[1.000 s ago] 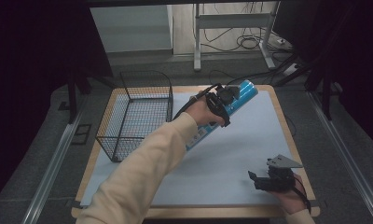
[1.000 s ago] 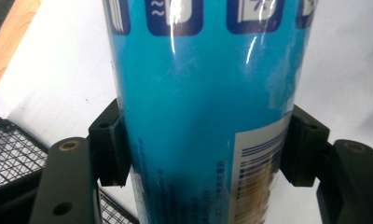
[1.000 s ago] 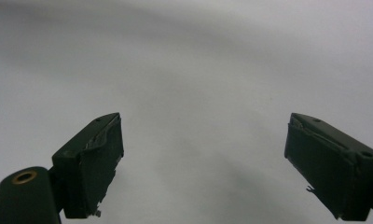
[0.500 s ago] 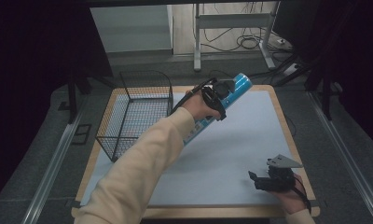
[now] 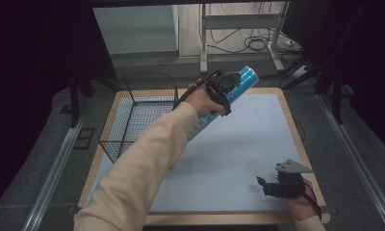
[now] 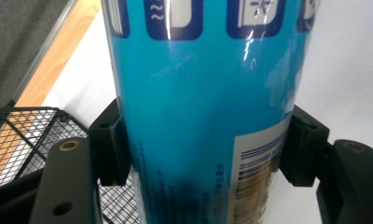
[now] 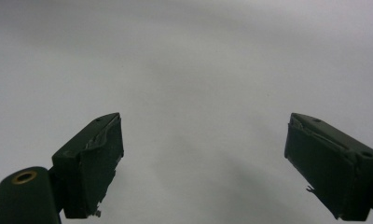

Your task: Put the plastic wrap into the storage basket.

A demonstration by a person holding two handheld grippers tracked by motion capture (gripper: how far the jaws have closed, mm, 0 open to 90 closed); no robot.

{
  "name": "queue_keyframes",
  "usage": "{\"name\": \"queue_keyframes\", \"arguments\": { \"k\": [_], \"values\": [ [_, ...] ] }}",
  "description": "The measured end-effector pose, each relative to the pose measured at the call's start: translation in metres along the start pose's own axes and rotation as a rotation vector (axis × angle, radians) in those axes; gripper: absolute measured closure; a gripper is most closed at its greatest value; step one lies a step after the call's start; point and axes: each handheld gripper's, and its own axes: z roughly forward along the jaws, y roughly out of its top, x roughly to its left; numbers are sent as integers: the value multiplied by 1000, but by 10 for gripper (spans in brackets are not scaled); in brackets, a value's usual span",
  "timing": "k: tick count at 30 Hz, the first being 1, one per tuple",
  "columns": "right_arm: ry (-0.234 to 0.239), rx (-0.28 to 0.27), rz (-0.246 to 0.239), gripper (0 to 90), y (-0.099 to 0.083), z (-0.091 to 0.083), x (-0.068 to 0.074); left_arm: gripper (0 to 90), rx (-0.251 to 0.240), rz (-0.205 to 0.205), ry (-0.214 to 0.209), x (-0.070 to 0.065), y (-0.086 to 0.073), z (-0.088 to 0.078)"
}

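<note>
A tall blue can point(image 5: 244, 79) with a white label is held tilted in the air above the table's far middle, right of the wire basket point(image 5: 142, 113). My left gripper point(image 5: 219, 89) is shut on the can point(image 6: 208, 93); its two black jaws press the can's sides, and part of the basket point(image 6: 31, 135) lies below on the left. My right gripper point(image 5: 267, 186) rests near the table's front right corner, held by a hand. Its jaws stand wide apart with nothing between them, over the bare white mat point(image 7: 189, 70).
The black wire basket stands at the table's left on the white mat point(image 5: 238, 144), which covers a wooden tabletop point(image 5: 296, 130). A sleeve point(image 5: 147, 159) reaches across the middle. Metal rails run along both sides of the table, and cables lie on the floor behind.
The left gripper has lifted the can higher and carried it a little to the left, toward the basket. The right gripper has stayed put.
</note>
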Motion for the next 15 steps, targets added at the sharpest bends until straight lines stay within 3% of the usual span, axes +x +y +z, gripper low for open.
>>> {"name": "queue_keyframes", "arguments": {
  "k": [15],
  "values": [
    [-4,1,3,118,0,-1,0,317,15,-37,51,26,-15,-15]
  ]
}}
